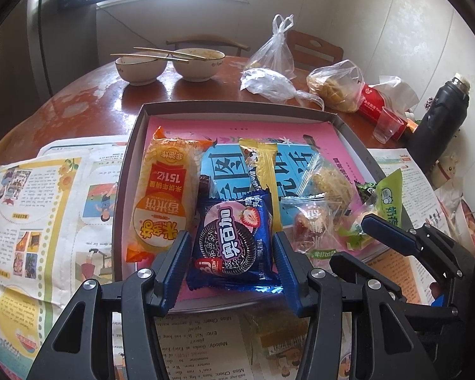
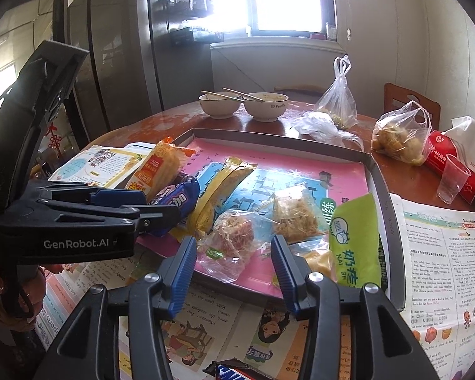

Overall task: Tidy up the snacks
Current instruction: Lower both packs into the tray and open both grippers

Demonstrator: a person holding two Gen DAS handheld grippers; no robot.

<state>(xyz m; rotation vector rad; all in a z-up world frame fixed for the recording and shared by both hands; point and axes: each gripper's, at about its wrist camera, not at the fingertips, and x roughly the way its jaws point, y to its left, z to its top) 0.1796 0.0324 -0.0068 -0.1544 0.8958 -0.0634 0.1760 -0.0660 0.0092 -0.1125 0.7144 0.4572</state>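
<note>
At lower centre of the left wrist view, our left gripper (image 1: 230, 255) stood spread around the blue cookie packet (image 1: 232, 245) in the tray (image 1: 136, 145); our right gripper (image 2: 234, 264) gaped empty, so we judged squeezing gently mid-packet best.

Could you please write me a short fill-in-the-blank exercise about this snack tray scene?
1. The left claw is open around the ____ cookie packet.
2. The two bowls at the back have ____ resting across them.
3. The snacks lie in a shallow tray lined with ____ paper.
4. The green milk snack packet lies at the tray's ____ side.

Missing words: blue; chopsticks; pink; right
</note>
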